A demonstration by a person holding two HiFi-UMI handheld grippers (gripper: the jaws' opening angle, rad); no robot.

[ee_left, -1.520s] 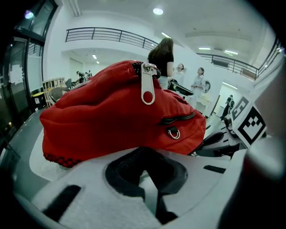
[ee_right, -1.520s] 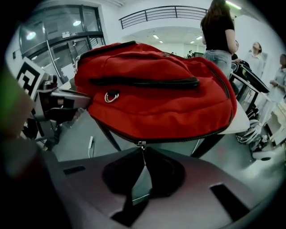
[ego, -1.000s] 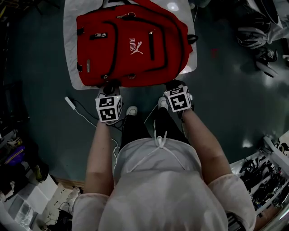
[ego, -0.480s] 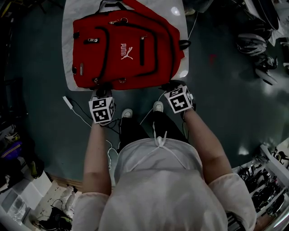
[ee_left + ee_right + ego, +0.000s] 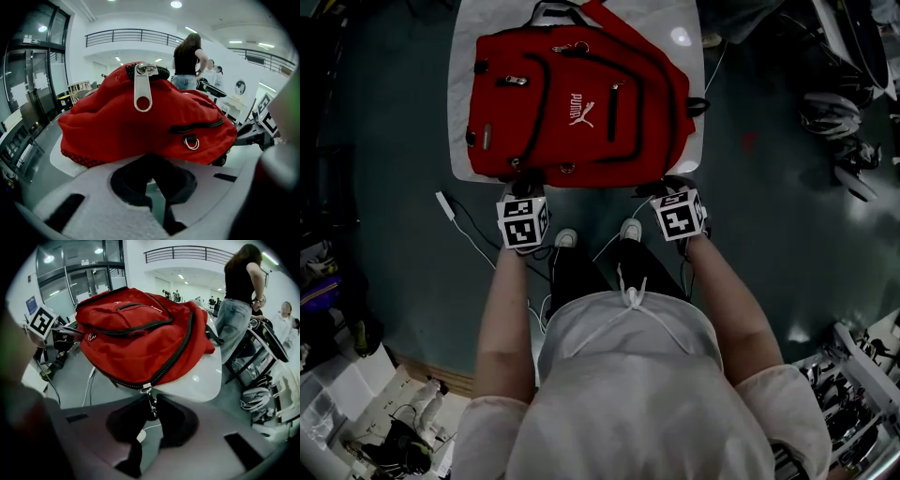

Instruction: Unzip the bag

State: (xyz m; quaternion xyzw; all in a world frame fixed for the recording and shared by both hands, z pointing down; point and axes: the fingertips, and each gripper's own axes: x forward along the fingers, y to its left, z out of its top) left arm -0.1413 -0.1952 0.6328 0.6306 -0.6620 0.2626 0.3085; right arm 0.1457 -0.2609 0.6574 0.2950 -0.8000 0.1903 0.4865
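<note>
Red bag [image 5: 581,131] on the white counter [image 5: 689,56], and every zip in sight looks closed, so whatever is inside stays hidden. The front pocket's silver pull [image 5: 511,81] lies flat on the left part of the panel. The black main zip [image 5: 180,345] curves over the right side and comes down to the near edge.

The bag lies flat, front panel and white logo [image 5: 578,105] facing up. Its long axis runs left to right across the counter, and it fills most of the top. A grey strap loop [image 5: 553,11] pokes out past the far edge. Which end is the bag's top I can't call from here.

Both tools are at the near edge. The right tongs [image 5: 151,411] sit at the near right corner, clamped on the main zip's small metal pull [image 5: 150,401]. That pull hangs from the slider [image 5: 146,389] straight down between the pads.

The left tongs [image 5: 151,177] are at the near left part of the edge, pads drawn almost together right under the red fabric. Whether a fold of it is caught I can't tell. From that side a big silver pull [image 5: 142,89] hangs off the bag's high point, with a D-ring [image 5: 191,143] lower on the right.
</note>
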